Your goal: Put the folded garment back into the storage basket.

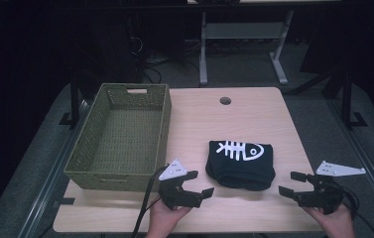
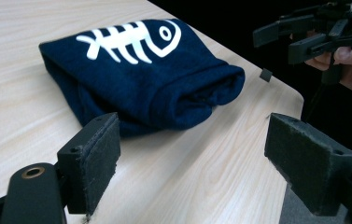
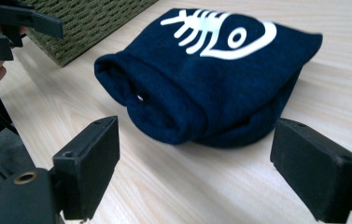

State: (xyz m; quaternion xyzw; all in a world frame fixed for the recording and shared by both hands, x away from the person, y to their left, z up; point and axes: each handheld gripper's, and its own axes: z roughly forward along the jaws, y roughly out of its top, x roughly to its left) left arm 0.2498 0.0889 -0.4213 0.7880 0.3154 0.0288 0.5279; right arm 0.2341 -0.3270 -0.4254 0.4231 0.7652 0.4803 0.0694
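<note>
A folded dark navy garment (image 1: 240,163) with a white fish-skeleton print lies on the wooden table (image 1: 214,119), right of centre near the front. My left gripper (image 1: 199,183) is open, just left of the garment and pointing at it; its jaws frame the garment (image 2: 145,74) from a short way off. My right gripper (image 1: 291,182) is open at the garment's right, near the table's front right corner, and its jaws stand wide before the folded edge of the garment (image 3: 211,79). Neither gripper touches the cloth.
A green woven basket (image 1: 120,136), empty, stands on the table's left half, its corner (image 3: 85,28) close behind the left gripper. A round cable hole (image 1: 225,100) is at the table's back. Table legs and dark floor lie beyond.
</note>
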